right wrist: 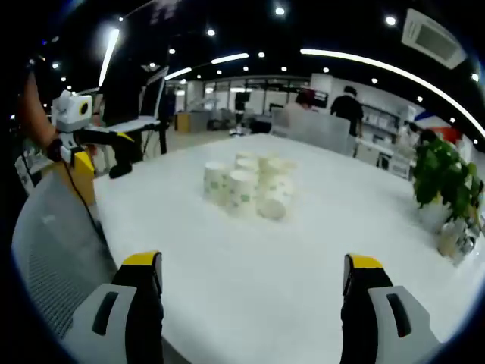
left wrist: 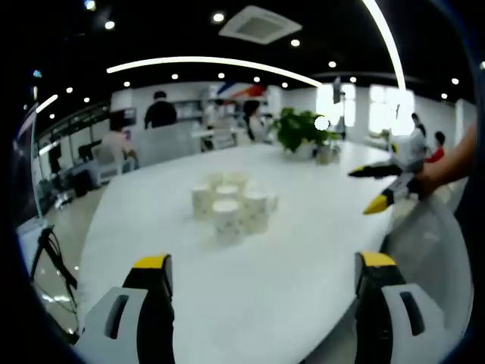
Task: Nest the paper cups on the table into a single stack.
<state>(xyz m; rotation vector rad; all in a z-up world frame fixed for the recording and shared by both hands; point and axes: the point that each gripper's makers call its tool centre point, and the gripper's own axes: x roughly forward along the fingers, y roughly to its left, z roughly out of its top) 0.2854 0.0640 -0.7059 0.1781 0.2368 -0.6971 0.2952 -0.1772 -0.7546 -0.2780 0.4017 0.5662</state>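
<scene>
Several white paper cups (left wrist: 230, 203) with a faint green print stand bunched together near the middle of the white table (left wrist: 303, 250); in the right gripper view the same cups (right wrist: 250, 186) include one lying on its side at the right of the bunch. My left gripper (left wrist: 265, 267) is open, well short of the cups, nothing between its yellow-tipped fingers. My right gripper (right wrist: 251, 265) is open too, also well back from the cups. The right gripper (left wrist: 377, 188) shows at the right of the left gripper view, held in a hand. The left gripper (right wrist: 102, 148) shows at the left of the right gripper view.
A potted green plant (left wrist: 301, 129) and a small pot stand at the table's far end; the plant (right wrist: 447, 182) sits at the right in the right gripper view. A grey mesh chair (right wrist: 57, 250) is by the table edge. People stand at desks behind.
</scene>
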